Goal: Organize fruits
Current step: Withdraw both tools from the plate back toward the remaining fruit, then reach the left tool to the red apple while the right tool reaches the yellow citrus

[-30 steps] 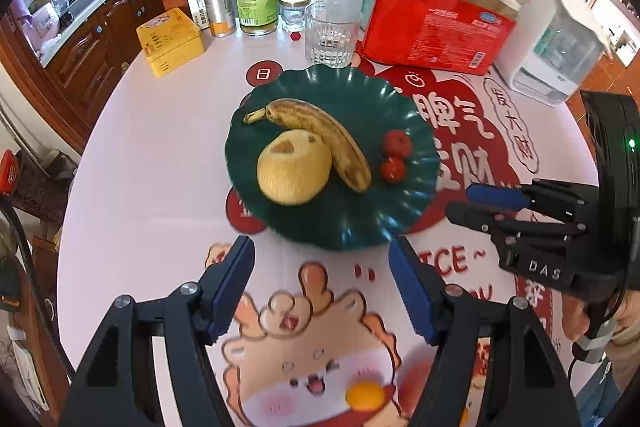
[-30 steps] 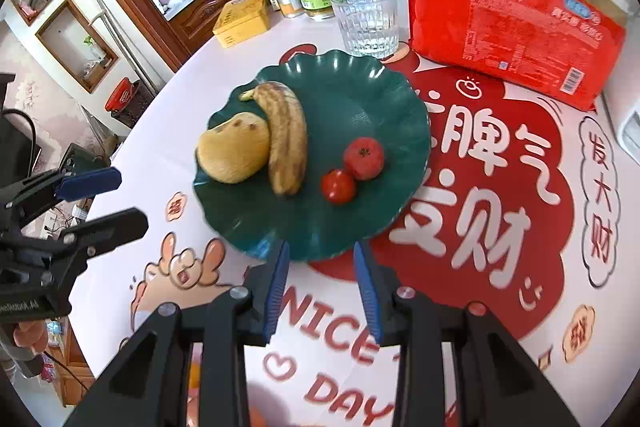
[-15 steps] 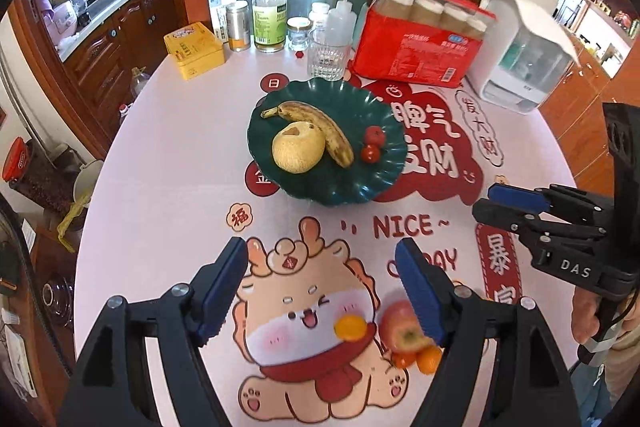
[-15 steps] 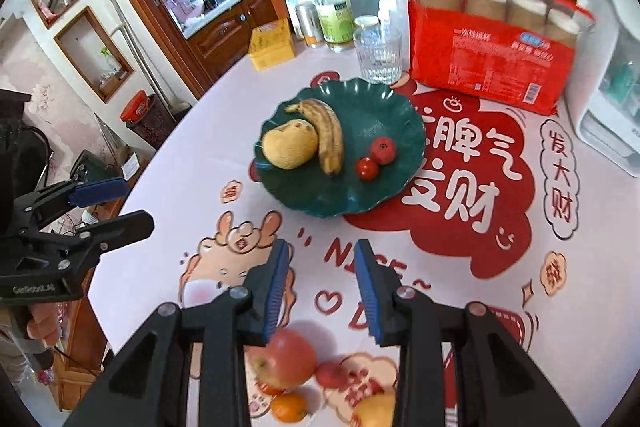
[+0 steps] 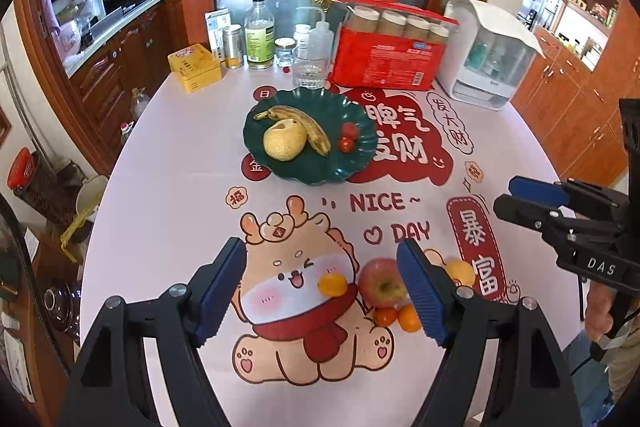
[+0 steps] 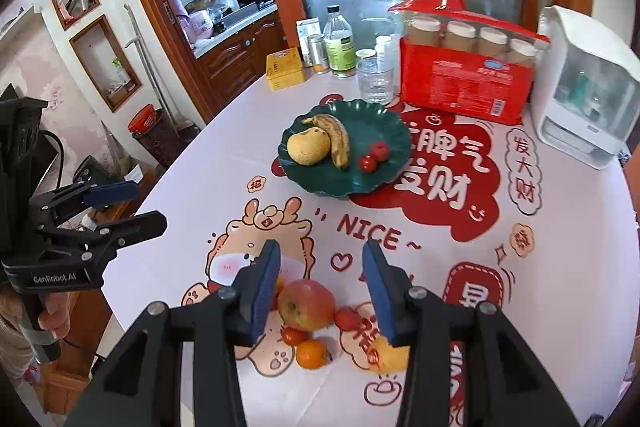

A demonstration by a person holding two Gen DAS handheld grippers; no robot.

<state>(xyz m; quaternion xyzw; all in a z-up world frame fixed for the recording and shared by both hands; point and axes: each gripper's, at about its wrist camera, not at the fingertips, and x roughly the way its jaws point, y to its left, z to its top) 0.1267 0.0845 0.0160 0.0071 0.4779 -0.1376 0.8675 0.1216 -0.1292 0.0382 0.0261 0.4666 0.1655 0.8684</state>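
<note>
A: From the left wrist view, saw the left gripper (image 5: pixel 322 287) spread wide, gripping nothing, above the printed cloth (image 5: pixel 160 167). Apple (image 5: pixel 382 281) half hidden behind its right finger, a small orange (image 5: pixel 332 285) just left of the apple, a tomato (image 5: pixel 385 315) and a second orange (image 5: pixel 409 318) just below.

B: Showed more in the right wrist view. Right gripper (image 6: pixel 320 287) parted too, holding nothing, with the apple (image 6: pixel 306 303) plainly between its fingers and lower. Also caught a red fruit (image 6: pixel 347 318) touching the apple's right side and a lemon (image 6: pixel 390 358) partly behind the right finger. Tomato (image 6: pixel 293 335) and orange (image 6: pixel 311 354) close under the apple.

A: Only glimpsed that lemon (image 5: pixel 460 273) past the finger. And the plate (image 5: pixel 304 173)?

B: Well beyond both grippers, mid-table. Held a pear (image 6: pixel 309 147) touching a banana (image 6: pixel 338 139), plus two tomatoes (image 6: pixel 372 157) side by side, apart from the banana.

A: Same from here: pear (image 5: pixel 285 143), banana (image 5: pixel 304 127), tomatoes (image 5: pixel 347 137).
</note>
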